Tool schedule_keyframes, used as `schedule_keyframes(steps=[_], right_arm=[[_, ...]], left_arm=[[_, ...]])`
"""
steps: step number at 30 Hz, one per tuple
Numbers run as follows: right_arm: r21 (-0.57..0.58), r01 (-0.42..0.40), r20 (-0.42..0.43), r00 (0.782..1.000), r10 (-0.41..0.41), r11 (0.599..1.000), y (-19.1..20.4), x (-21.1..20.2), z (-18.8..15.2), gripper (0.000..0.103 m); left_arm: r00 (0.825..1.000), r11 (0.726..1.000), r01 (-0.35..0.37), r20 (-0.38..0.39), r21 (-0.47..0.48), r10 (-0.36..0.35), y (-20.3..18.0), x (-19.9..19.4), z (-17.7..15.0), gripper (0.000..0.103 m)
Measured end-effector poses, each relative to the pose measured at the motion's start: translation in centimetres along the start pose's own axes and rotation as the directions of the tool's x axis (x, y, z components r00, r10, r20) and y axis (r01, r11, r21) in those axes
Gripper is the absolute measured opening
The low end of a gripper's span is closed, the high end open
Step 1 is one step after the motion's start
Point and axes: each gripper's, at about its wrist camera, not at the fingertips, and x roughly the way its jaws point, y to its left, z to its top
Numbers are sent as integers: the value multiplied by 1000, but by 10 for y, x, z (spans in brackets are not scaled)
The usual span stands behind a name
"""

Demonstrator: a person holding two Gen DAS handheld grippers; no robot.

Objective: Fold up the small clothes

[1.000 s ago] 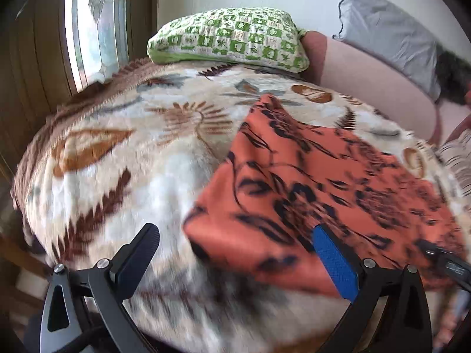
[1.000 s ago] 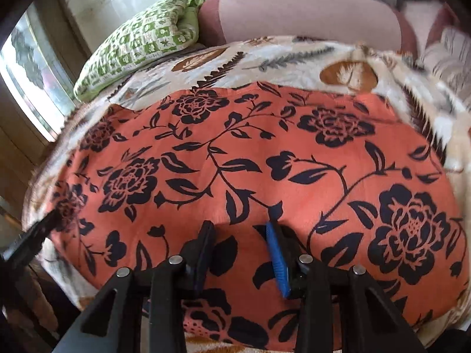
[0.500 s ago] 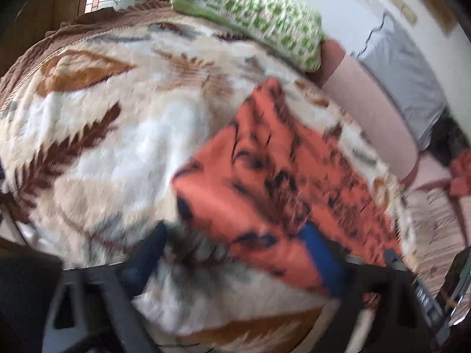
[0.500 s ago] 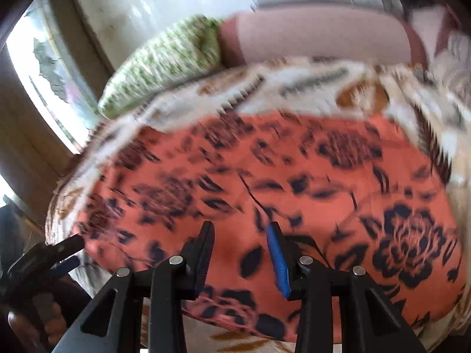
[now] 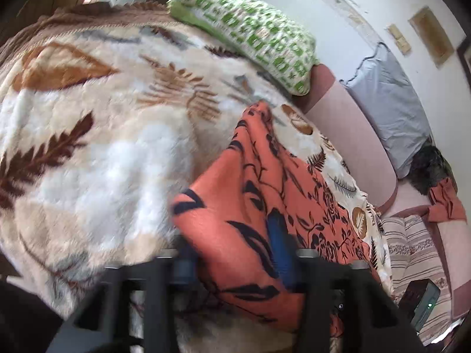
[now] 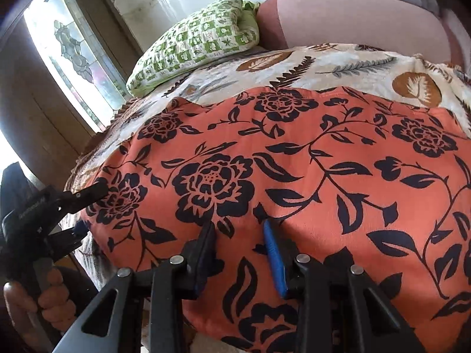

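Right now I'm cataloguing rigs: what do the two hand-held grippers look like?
Both match: the right hand-held gripper has black angular plastic fingers with silver pivot screws, one pad blue, the other dark. The left hand-held gripper, blurred, shows the same black frame; pale lettering marks its body in the right wrist view.

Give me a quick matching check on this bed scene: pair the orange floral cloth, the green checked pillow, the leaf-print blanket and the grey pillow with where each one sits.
Things:
1. orange floral cloth
2. green checked pillow
3. leaf-print blanket
4. grey pillow

Places:
A. leaning against the white wall beyond the pink headboard
B. spread over the bed, under everything else
C. at the far end of the bed, near the window
D. lying flat on the blanket, nearest both grippers

Pairs: 1-D, 2-C, 3-B, 4-A
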Motion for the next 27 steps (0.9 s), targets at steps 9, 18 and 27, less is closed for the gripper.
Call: schedule_keyframes(steps=[9,18,27], right_arm=[[37,-80,14,997,79,996,-13,-19,-2,38],[321,-259,134,965,227,911,-100,-99,25,59],[540,-493,159,856,492,682,-182,-101,84,81]], left_arm=[[999,980,-20,31,199,14,-38,-14,7,24],[992,875,21,102,483,-80,-143,-46,-6,23],[986,701,157,-73,696,-148,-252,2,-90,18]])
